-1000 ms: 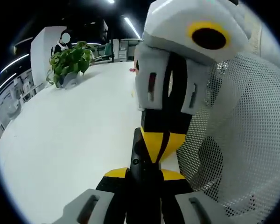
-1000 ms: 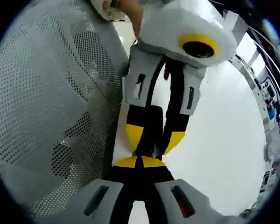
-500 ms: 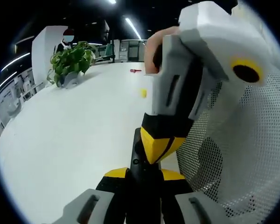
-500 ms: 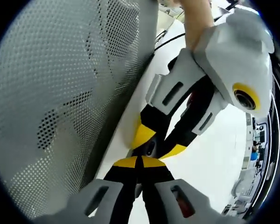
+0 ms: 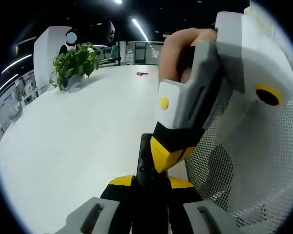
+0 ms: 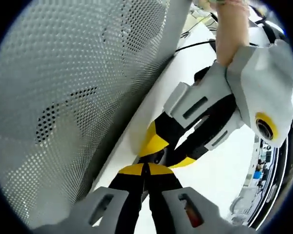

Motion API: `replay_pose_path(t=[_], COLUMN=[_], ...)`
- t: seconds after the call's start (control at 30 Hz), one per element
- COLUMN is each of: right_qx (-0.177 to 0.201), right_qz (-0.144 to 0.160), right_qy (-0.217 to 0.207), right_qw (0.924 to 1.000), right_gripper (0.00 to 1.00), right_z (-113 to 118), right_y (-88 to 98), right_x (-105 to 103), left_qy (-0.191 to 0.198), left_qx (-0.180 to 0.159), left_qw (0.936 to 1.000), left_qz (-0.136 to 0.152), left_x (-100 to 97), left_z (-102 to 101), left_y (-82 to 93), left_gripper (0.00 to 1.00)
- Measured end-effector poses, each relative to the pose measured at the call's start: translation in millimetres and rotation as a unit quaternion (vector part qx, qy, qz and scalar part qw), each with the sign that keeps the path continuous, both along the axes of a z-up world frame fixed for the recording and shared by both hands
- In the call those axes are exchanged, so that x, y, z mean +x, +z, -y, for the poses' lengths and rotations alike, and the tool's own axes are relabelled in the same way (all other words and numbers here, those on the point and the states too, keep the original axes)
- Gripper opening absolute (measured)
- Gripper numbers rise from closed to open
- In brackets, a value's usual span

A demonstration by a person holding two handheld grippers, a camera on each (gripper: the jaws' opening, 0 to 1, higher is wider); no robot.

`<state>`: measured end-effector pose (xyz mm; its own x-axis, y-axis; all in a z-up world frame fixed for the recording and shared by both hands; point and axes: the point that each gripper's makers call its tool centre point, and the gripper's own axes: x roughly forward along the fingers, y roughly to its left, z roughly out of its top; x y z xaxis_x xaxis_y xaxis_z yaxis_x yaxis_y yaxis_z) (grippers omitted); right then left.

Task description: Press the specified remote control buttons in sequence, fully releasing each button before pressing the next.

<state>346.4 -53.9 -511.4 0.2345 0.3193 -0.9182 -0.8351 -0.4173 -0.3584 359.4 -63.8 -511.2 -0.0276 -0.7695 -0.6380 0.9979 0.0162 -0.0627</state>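
The remote (image 5: 145,168), clamped lengthwise by the left gripper (image 5: 147,187), was met from 12 o'clock by the closed right gripper (image 5: 163,158).

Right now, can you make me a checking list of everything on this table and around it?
Surface: white table, smooth and bright.
Job's things: black remote control, pointing forward from the left gripper.
Clutter: white mesh panel close beside the remote control; small red thing far off, too small to name.
Grippers: left gripper shut on the remote control; right gripper shut, its yellow tip at the remote control's far end, apparently touching it.
Cables: black cable on the table past the mesh panel.
Surroundings: potted plant, ceiling lights, a person's hand holding the right gripper.
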Motion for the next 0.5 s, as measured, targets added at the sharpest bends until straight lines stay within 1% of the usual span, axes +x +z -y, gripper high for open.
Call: replay_pose_path(t=[0.07,0.1,0.13,0.17,0.2,0.23,0.27,0.33,0.37,0.4,0.43,0.47,0.5], right_qx=[0.029,0.056,0.073,0.097,0.111,0.124,0.126,0.130,0.130,0.129,0.128,0.118,0.122], right_qz=[-0.031,-0.061,-0.081,-0.113,-0.136,-0.164,-0.176,-0.188,-0.190,-0.191,-0.188,-0.182,-0.176], right_qy=[-0.039,-0.073,-0.094,-0.126,-0.152,-0.183,-0.195,-0.212,-0.213,-0.224,-0.227,-0.235,-0.238], right_qw=[0.9983,0.9939,0.9896,0.9808,0.9727,0.9613,0.9566,0.9501,0.9497,0.9469,0.9471,0.9477,0.9473], right_gripper=[0.00,0.00,0.00,0.00,0.00,0.00,0.00,0.00,0.00,0.00,0.00,0.00,0.00], right_z=[-0.4,-0.4,-0.5,-0.3,-0.3,0.0,0.4,1.2,1.5,2.8,3.7,7.5,7.7], right_y=[1.2,2.3,3.4,4.1,4.4,4.8,4.8,5.0,5.0,4.7,4.8,4.5,5.0], right_x=[1.0,1.8,2.6,3.5,4.0,5.0,5.6,7.7,7.9,9.6,11.1,13.0,15.4], left_qy=[0.000,0.000,0.000,0.000,0.000,0.000,0.001,0.002,0.004,0.005,0.004,0.005,0.006], left_qx=[0.001,0.001,0.001,0.001,0.001,0.001,0.001,0.000,0.000,0.000,0.000,-0.001,-0.001], left_qw=[1.0000,1.0000,1.0000,1.0000,1.0000,1.0000,1.0000,1.0000,1.0000,1.0000,1.0000,1.0000,1.0000], left_qz=[0.000,0.000,0.000,0.000,0.000,-0.001,-0.001,-0.003,-0.004,-0.005,-0.005,-0.005,-0.007], left_x=[0.1,0.3,0.3,0.6,0.6,0.6,0.6,0.4,0.6,0.6,0.6,0.7,0.3], left_z=[-0.5,-0.2,-0.2,-0.2,-0.2,-0.1,-0.2,-0.4,-0.4,-0.5,-0.4,-0.3,-0.3], left_y=[-0.4,-0.4,-0.3,-0.7,-0.7,-0.5,-0.4,-0.7,-1.1,-1.2,-1.3,-1.3,-1.6], left_gripper=[0.25,0.25,0.25,0.25,0.25,0.25,0.25,0.25,0.25,0.25,0.25,0.25,0.25])
